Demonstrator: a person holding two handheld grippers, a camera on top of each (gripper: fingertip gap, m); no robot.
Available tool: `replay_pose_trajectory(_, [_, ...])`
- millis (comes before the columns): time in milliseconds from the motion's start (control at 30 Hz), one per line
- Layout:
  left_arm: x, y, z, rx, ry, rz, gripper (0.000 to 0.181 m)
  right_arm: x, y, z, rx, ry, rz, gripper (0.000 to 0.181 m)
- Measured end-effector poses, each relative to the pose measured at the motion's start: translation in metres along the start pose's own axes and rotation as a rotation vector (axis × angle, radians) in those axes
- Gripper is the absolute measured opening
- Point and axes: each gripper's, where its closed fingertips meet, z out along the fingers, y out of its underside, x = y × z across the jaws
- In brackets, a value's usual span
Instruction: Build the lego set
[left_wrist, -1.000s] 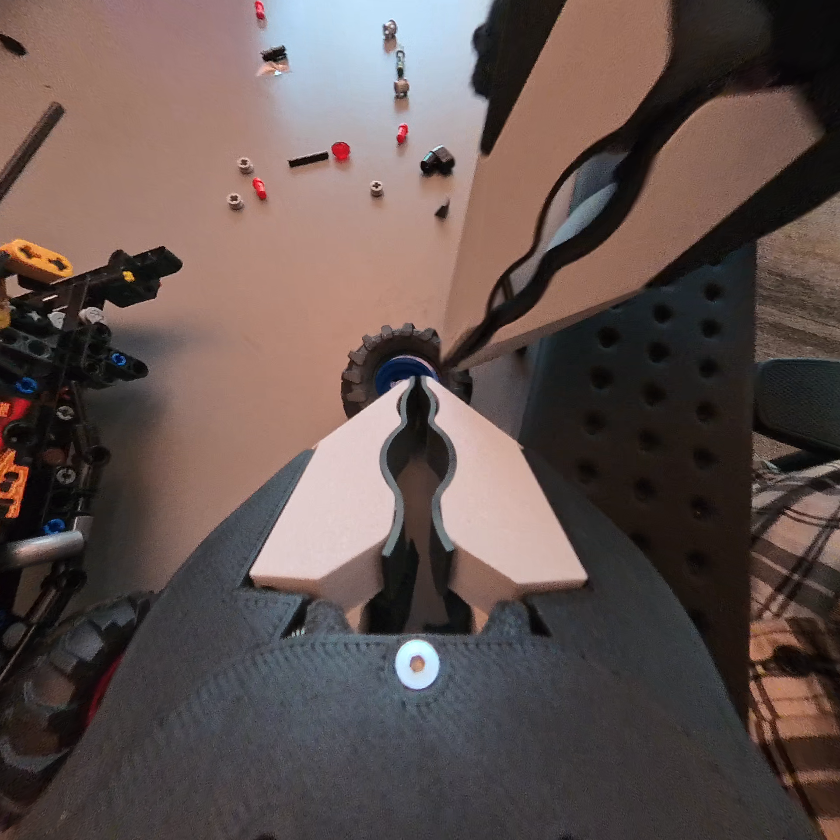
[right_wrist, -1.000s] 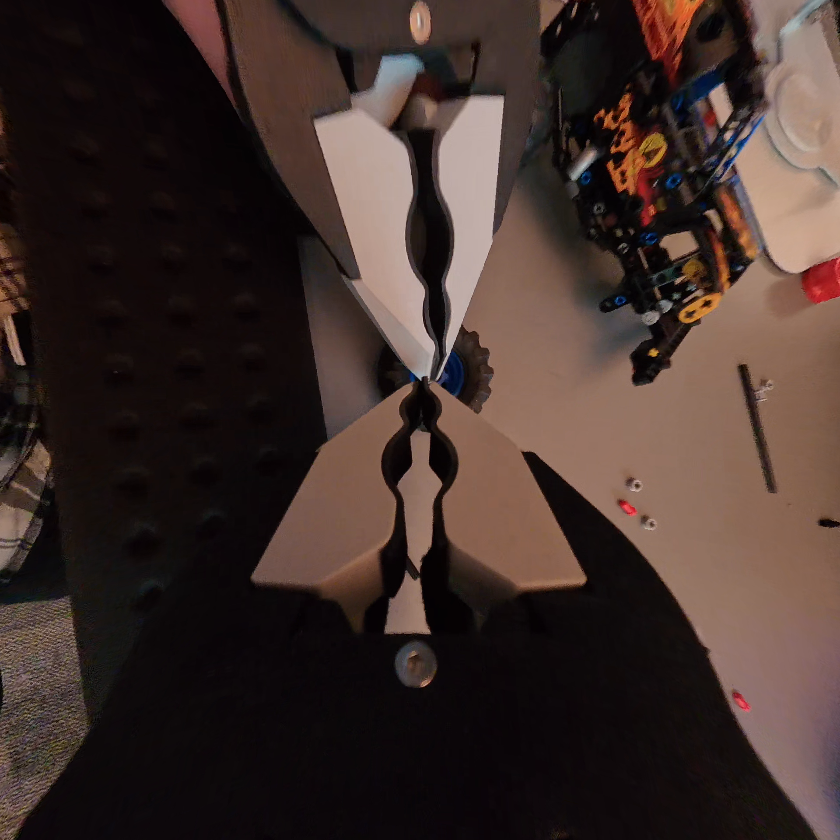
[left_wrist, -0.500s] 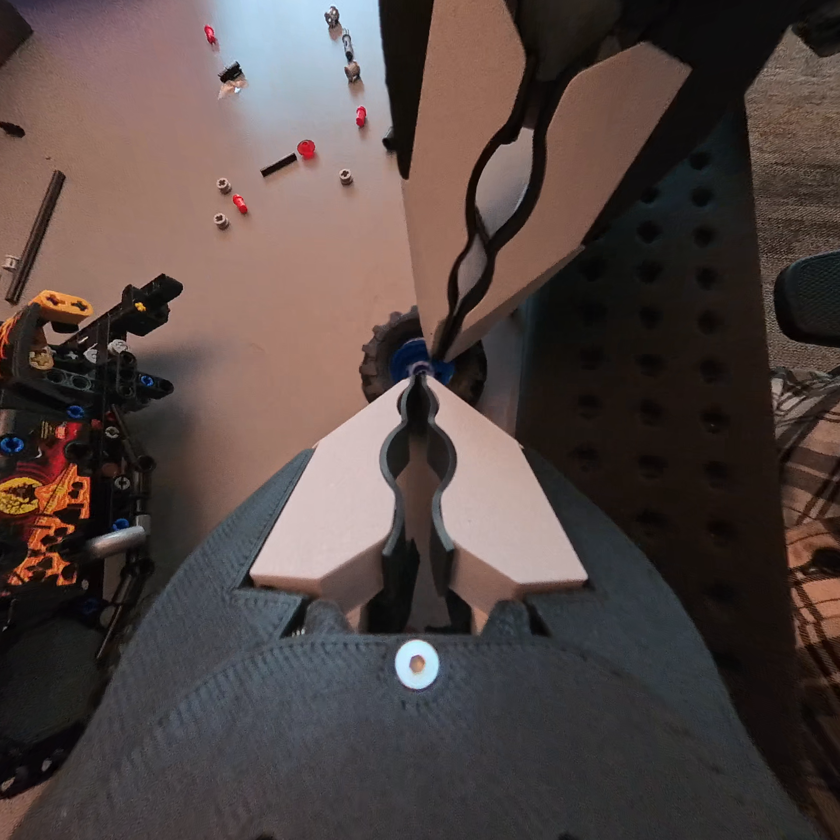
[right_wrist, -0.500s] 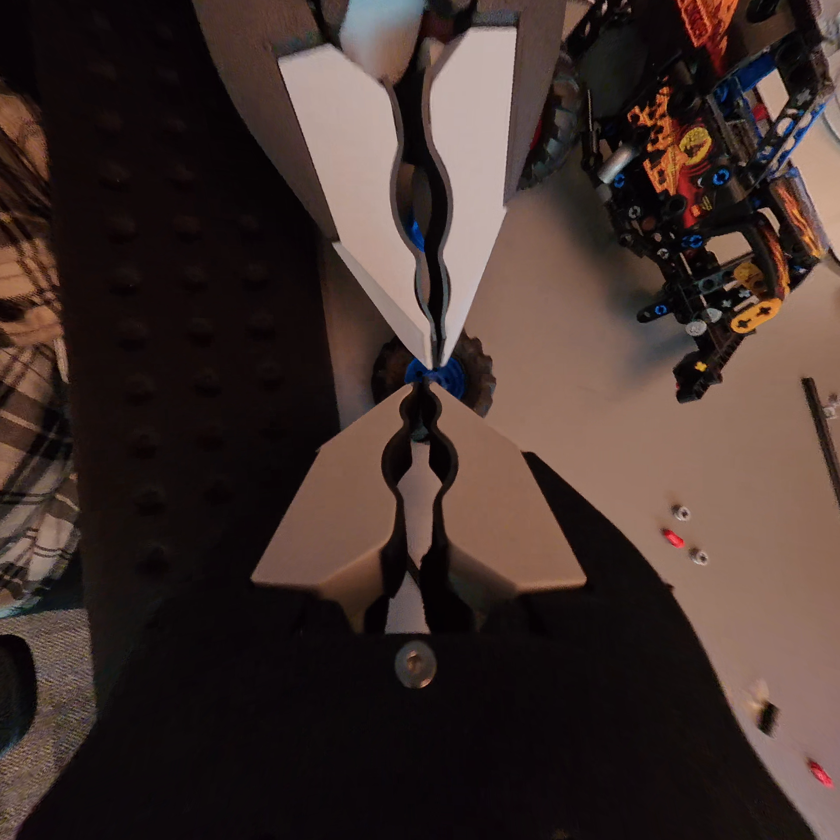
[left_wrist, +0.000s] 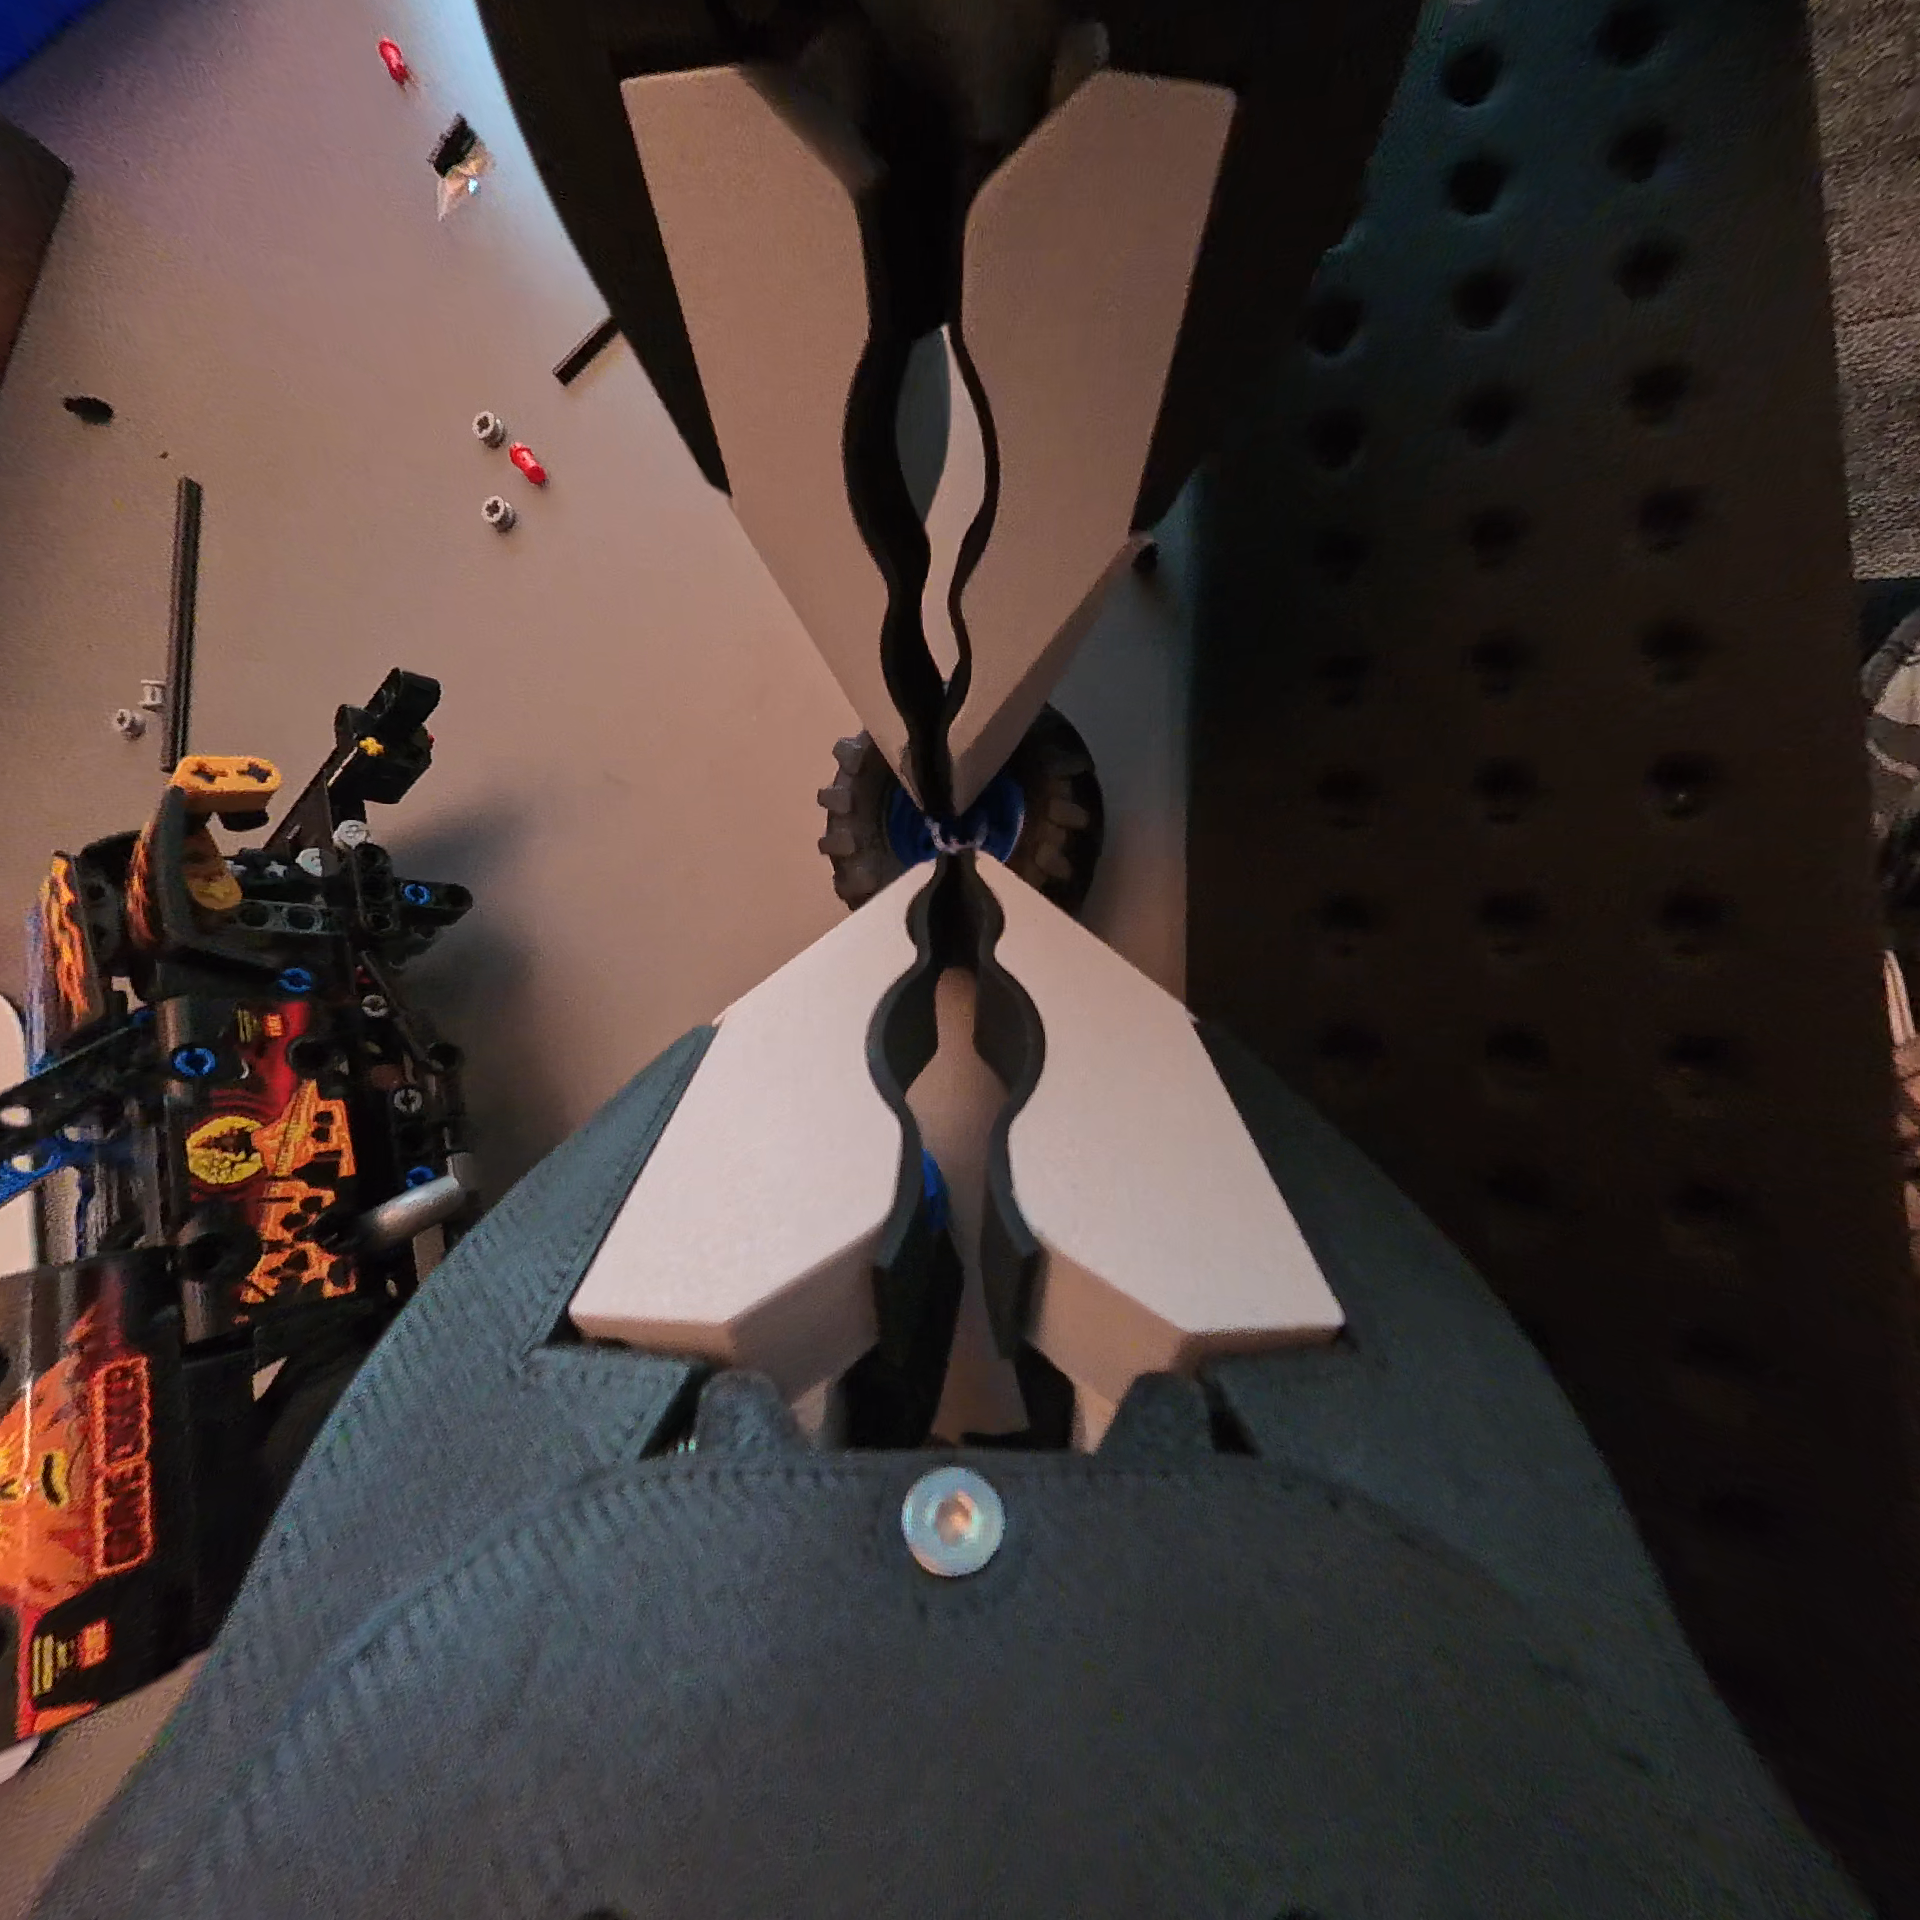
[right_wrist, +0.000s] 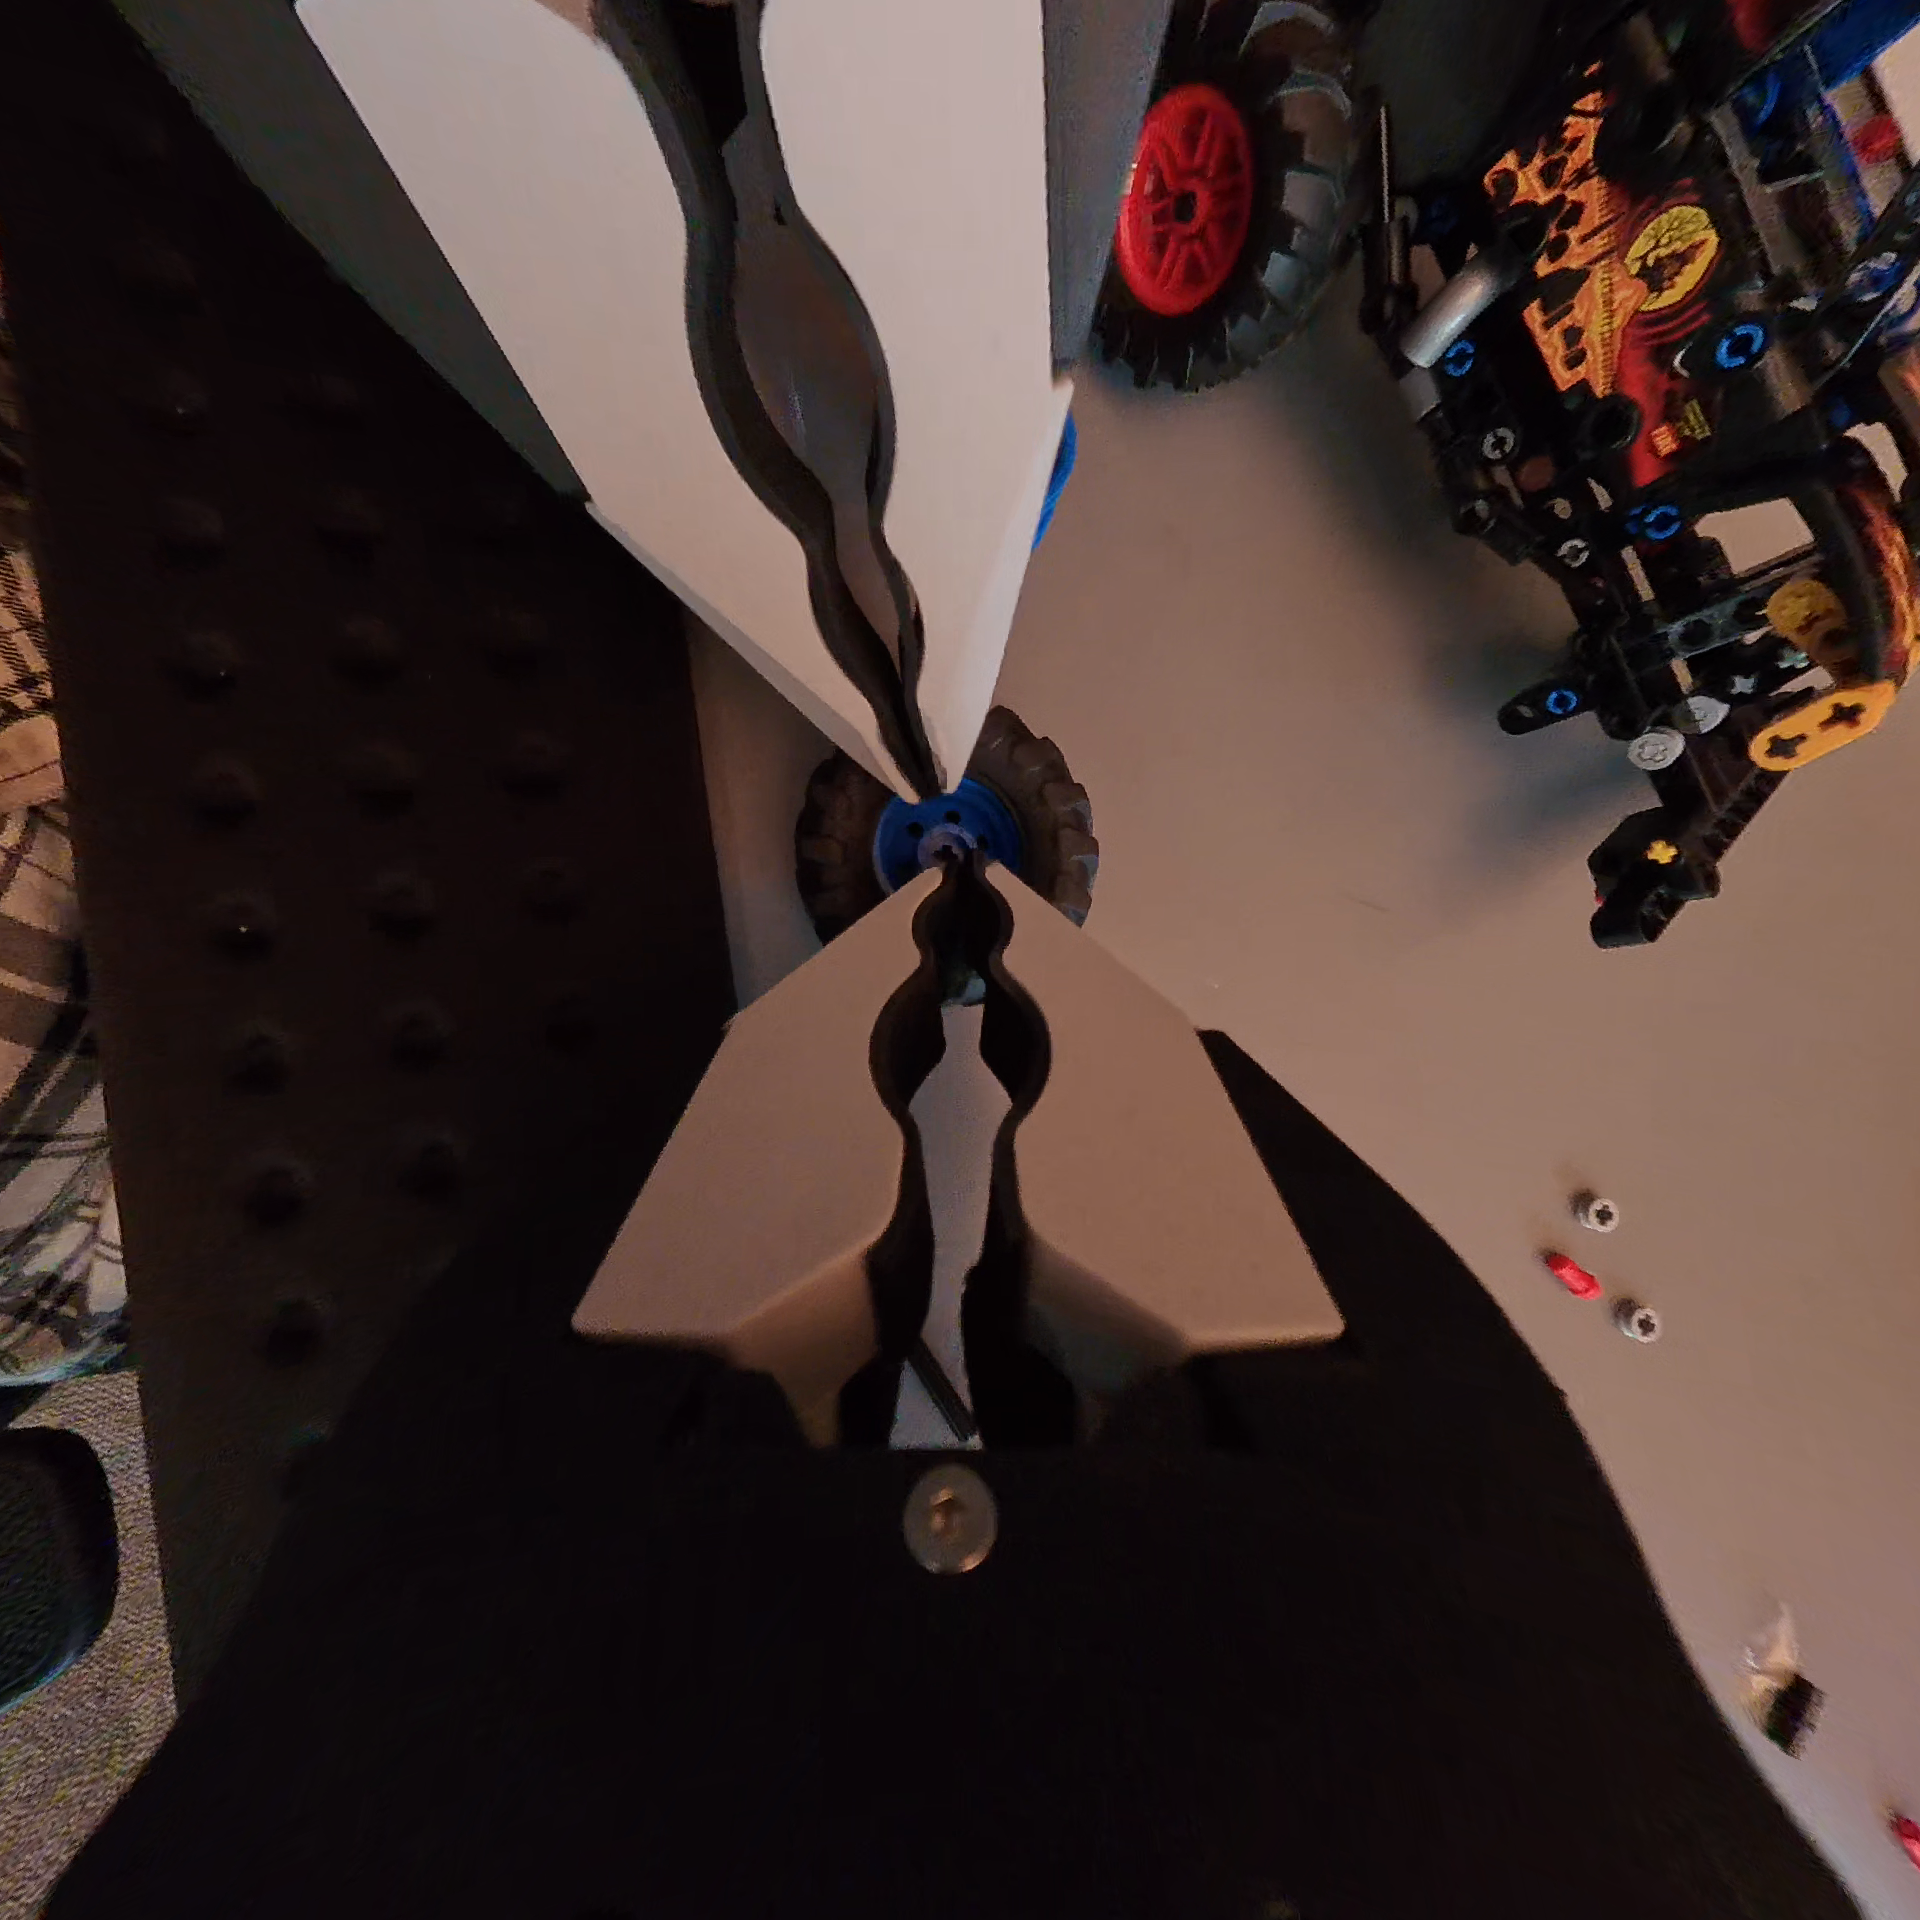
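Both my tongs, left (left_wrist: 951, 883) and right (right_wrist: 954, 868), were pinched together, tip to tip over the knobbly black tyre's blue hub (right_wrist: 940, 831); holding anything, I couldn't tell. Best pressed straight, squarely centred.

The table (left_wrist: 644, 644) is smooth and matt. The wheel (right_wrist: 1039, 821) has a knobbly rubber tyre on a glossy blue plastic hub. The left tongs (left_wrist: 951, 888) sit in ribbed, layered printed plastic with a shiny metal screw (left_wrist: 953, 1522).

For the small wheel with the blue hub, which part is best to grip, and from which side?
Probably the knobby tyre: close across its outer tread from above. The small wheel lies flat, hub up; the blue hub is crowded by the tips of the left gripper and right gripper.
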Motion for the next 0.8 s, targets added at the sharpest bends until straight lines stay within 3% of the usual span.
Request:
replay_pose_trajectory(33, [0.0004,0.0010,-0.0012,0.005,0.006,-0.001,0.001,-0.0001,0.0000,0.0001,0.009,-0.009,0.006,0.000])
replay_pose_trajectory(200, [0.0004,0.0044,-0.0045,0.006,-0.004,0.012,0.002,0.0002,-0.0004,0.0010,0.028,-0.010,0.032,0.000])
replay_pose_trajectory(533, [0.0010,0.0070,-0.0030,-0.120,-0.078,0.179,0.003,0.0009,0.0000,0.0021,-0.008,-0.007,0.022,0.000])
replay_pose_trajectory(800, [0.0010,0.0083,-0.0004,-0.081,-0.129,0.124,0.005,-0.0010,-0.0057,0.0069,0.029,0.008,0.027,0.000])
